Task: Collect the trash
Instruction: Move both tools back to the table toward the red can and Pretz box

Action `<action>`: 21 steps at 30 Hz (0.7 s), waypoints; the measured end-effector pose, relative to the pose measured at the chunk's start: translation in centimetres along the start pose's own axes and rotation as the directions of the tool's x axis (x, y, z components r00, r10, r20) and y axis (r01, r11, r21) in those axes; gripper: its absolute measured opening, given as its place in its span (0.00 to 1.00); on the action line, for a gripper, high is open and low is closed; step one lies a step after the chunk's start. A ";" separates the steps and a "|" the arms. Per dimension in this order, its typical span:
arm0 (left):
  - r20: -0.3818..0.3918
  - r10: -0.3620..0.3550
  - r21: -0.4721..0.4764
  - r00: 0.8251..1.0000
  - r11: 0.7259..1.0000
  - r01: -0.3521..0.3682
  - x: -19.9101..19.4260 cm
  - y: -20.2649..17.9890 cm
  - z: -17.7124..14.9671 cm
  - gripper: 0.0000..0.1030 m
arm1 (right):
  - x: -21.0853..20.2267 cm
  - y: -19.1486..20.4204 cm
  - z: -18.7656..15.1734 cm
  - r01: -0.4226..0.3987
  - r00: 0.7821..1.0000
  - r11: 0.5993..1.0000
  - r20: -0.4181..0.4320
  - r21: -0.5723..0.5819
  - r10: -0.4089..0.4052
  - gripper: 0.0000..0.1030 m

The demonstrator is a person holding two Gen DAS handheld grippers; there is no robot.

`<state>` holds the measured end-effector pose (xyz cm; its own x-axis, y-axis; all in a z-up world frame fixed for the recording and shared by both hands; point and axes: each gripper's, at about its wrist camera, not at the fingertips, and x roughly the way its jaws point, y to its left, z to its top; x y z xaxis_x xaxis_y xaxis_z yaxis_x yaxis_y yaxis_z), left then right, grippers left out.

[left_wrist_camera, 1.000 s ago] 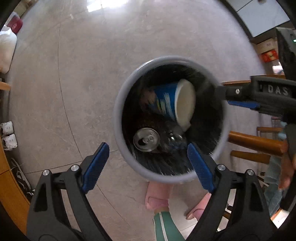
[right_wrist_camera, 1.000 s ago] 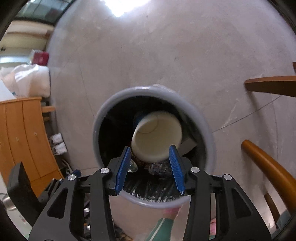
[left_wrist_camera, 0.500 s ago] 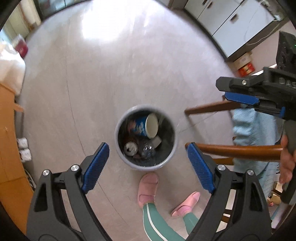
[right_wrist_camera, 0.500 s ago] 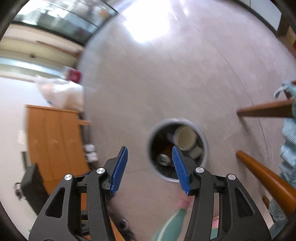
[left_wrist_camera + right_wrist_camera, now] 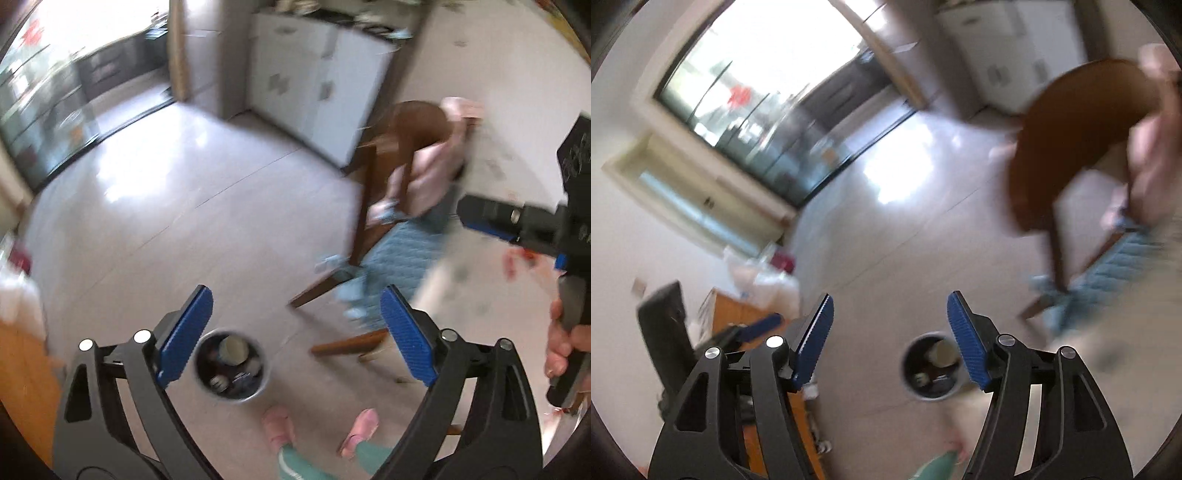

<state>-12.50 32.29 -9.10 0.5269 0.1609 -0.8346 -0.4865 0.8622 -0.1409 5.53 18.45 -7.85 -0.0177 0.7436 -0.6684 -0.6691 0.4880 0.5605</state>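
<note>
Far below both empty hand-held grippers, left (image 5: pixel 295 332) spread wide and right (image 5: pixel 890 339) just opening, the grey trash bin (image 5: pixel 231 365) already holds a paper cup (image 5: pixel 232 345) and can (image 5: pixel 218 384); no further trash shows.

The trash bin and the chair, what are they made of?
The trash bin looks like grey plastic: a smooth, matte rim around a dark lining, though blur leaves it unsure. The chair looks like varnished wood: brown, with a slight shine.

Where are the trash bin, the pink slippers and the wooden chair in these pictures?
trash bin (image 5: pixel 255 394), left wrist view, on its grey rim.
pink slippers (image 5: pixel 277 428), left wrist view, on the top of one slipper.
wooden chair (image 5: pixel 1071 129), right wrist view, on its curved backrest.
</note>
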 end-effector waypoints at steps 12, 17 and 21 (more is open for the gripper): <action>-0.062 -0.271 0.362 0.961 0.891 0.274 2.9 -25.1 1.7 0.93 | -22.4 -21.3 -7.8 0.305 0.909 0.867 0.151 0.394 -0.388 0.68; -0.148 -0.329 0.406 0.933 0.840 0.361 5.2 -32.2 1.8 0.93 | -26.0 -26.3 -10.7 0.357 0.869 0.790 0.132 0.498 -0.476 0.74; -0.195 -0.327 0.468 0.925 0.797 0.381 7.7 -37.0 1.7 0.93 | -27.0 -29.2 -11.8 0.388 0.855 0.745 0.089 0.542 -0.511 0.74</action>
<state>10.70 2.44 -9.39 0.5104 -0.2272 -0.8294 0.1392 0.9736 -0.1811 16.79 -21.32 -11.93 0.3931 0.4275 -0.8141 -0.1028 0.9002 0.4232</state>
